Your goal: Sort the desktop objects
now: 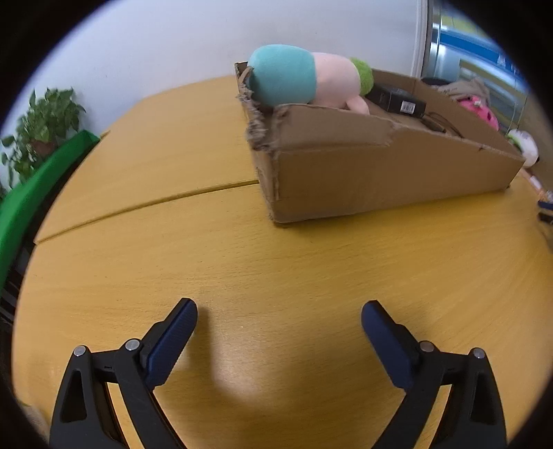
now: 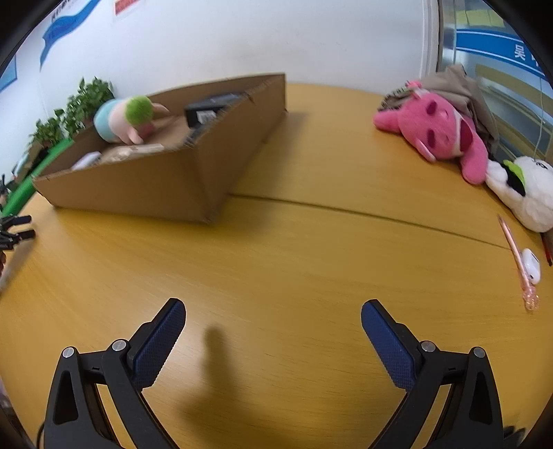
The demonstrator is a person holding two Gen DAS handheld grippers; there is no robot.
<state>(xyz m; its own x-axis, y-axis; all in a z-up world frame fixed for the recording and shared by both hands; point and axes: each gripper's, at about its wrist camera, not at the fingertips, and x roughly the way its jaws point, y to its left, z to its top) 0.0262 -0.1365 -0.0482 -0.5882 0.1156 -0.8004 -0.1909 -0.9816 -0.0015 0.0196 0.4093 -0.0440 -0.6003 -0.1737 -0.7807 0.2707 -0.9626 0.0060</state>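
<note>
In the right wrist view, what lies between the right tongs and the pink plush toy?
Only bare wooden tabletop, crossed by its seam. Nothing stands between the open right tongs and the pink plush toy in the right wrist view.

Both wrist views low over table (image 1: 276,262), sharing box (image 1: 380,179)

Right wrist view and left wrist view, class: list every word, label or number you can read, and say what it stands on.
"吴": white character on the blue sign, cut off at the frame's edge.
Blue banner and red notice on the wall: blurred, unreadable.
Black box in the cardboard box: white label too small to read.
</note>
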